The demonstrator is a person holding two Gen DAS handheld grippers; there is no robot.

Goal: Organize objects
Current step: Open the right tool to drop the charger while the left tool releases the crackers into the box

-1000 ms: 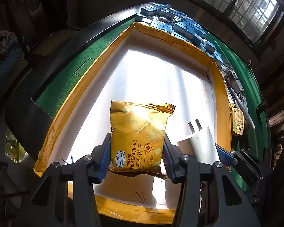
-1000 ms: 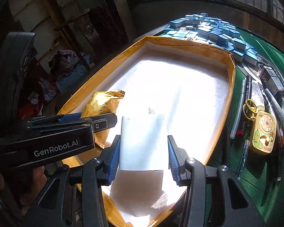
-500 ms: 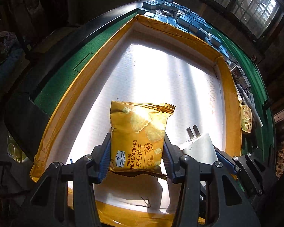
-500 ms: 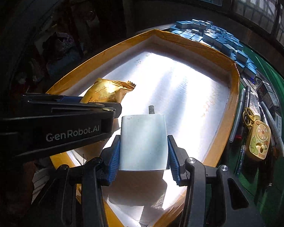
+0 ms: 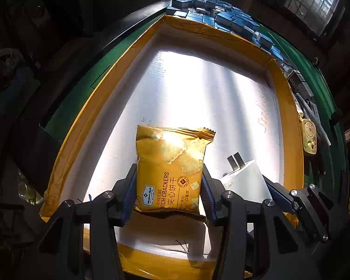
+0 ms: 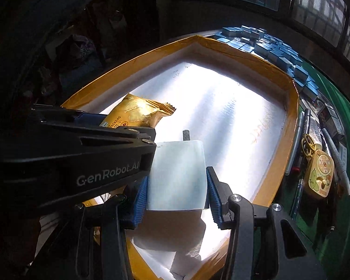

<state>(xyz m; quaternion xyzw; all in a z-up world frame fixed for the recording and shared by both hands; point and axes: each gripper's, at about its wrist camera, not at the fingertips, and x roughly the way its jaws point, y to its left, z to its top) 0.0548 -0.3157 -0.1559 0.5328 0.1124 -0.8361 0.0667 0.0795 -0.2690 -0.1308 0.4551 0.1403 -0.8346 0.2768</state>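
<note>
A gold packet of cheese sandwich crackers (image 5: 170, 170) stands upright between the blue pads of my left gripper (image 5: 166, 193), which is shut on its lower half above the white floor of a shallow tray (image 5: 289, 126) with yellow-taped walls. To its right, my right gripper (image 6: 176, 193) is shut on a white plug-in charger (image 6: 177, 175), its metal prongs (image 6: 186, 135) pointing away from the camera. In the left wrist view the charger (image 5: 243, 182) shows beside the packet with both prongs up. In the right wrist view the cracker packet (image 6: 137, 112) pokes out behind the left gripper's black body.
The tray (image 6: 277, 163) lies on a green felt table (image 5: 65, 114). Several blue tiles (image 6: 268, 49) are heaped past the tray's far wall. Pens, small boxes and a yellow cartoon keyring timer (image 6: 319, 172) lie along the tray's right side. Dark windows stand behind.
Both grippers keep their grip and stay almost in place. The right gripper has rolled a little, and the left gripper's body now covers more of the right wrist view.
</note>
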